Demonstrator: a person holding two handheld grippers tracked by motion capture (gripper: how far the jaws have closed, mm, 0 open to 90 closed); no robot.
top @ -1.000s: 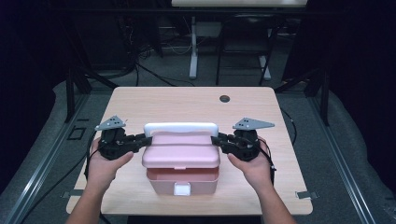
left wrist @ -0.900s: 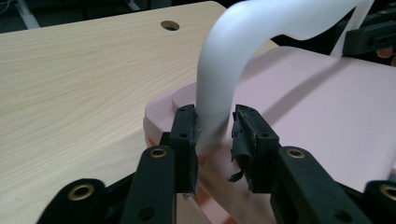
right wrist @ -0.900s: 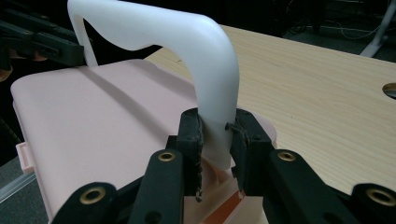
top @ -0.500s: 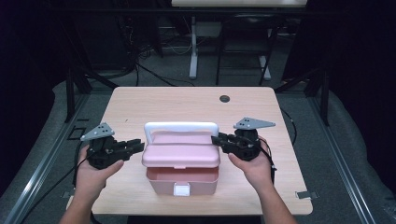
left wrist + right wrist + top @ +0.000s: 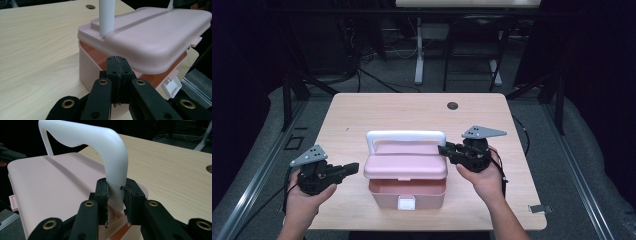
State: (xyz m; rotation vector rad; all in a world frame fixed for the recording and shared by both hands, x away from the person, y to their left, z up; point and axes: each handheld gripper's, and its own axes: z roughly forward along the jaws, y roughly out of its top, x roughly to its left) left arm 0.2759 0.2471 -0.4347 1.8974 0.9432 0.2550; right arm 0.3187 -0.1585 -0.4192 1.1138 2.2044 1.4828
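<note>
Wooden table (image 5: 362, 120) in a dark room; wide bare surface is seen behind and left of the box (image 5: 406, 172), which sits near the front edge. The lid is raised off the base. The white handle (image 5: 110, 152) is clamped at its right post by the right gripper (image 5: 115, 195). The left gripper (image 5: 117, 72) is held clear of the box's left side, just clenched on nothing.

The left tool (image 5: 353, 168) lets go of the white handle (image 5: 406, 135) and moves away from the pink box (image 5: 406, 172). Its jaws close with nothing between them.
</note>
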